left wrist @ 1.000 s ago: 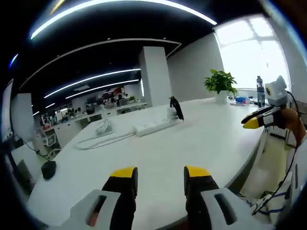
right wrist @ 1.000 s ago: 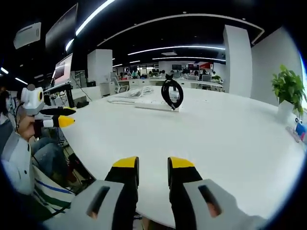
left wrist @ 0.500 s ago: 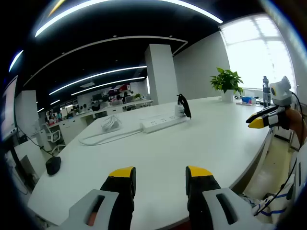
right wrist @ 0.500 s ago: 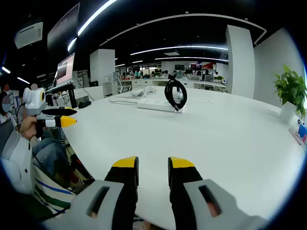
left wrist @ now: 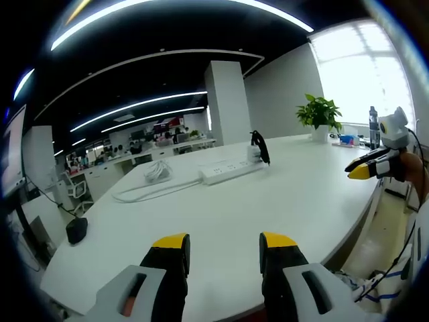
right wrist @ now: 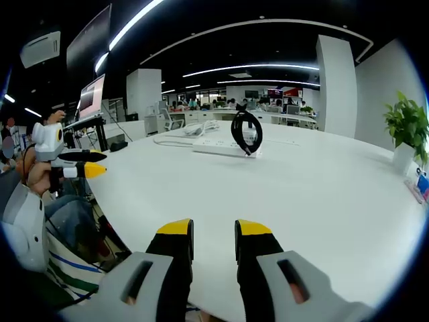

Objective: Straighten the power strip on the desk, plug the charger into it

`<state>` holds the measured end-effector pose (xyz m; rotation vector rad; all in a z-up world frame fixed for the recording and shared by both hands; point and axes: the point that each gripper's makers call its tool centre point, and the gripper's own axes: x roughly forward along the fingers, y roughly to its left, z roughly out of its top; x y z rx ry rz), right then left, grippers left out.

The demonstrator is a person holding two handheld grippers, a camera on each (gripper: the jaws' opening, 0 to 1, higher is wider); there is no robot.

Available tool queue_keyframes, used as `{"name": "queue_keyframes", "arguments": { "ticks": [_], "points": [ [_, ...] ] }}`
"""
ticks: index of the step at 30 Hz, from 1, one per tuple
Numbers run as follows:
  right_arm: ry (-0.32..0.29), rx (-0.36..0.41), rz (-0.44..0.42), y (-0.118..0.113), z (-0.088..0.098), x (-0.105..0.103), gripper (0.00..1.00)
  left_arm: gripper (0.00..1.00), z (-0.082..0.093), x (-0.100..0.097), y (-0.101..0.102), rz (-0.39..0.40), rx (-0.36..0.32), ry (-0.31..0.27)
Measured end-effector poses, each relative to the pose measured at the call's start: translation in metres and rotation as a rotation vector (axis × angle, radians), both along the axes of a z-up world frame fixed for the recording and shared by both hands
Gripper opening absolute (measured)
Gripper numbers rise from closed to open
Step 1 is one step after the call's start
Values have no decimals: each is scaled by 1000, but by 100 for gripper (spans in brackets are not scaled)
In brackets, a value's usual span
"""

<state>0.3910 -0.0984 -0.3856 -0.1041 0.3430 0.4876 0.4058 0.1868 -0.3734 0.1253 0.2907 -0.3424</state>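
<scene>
Long white plastic power strip lying far out on the white round desk, black coiled charger cable at its end. Yellow-tipped left gripper and right gripper both released, empty, at the near edge.

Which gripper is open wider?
The left gripper: its yellow-tipped jaws stand clearly apart, while the right gripper shows just a narrow gap. Both are empty above the white desk.

An open-plan office: rows of desks, monitors, strip ceiling lights and a potted plant.
</scene>
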Motion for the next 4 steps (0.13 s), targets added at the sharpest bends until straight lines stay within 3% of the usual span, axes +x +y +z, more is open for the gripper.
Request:
{"name": "queue_keyframes", "arguments": {
  "ticks": [4],
  "points": [
    [-4,-3,1,1,1,0,23,41,0,0,1,3,-1,-1]
  ]
}}
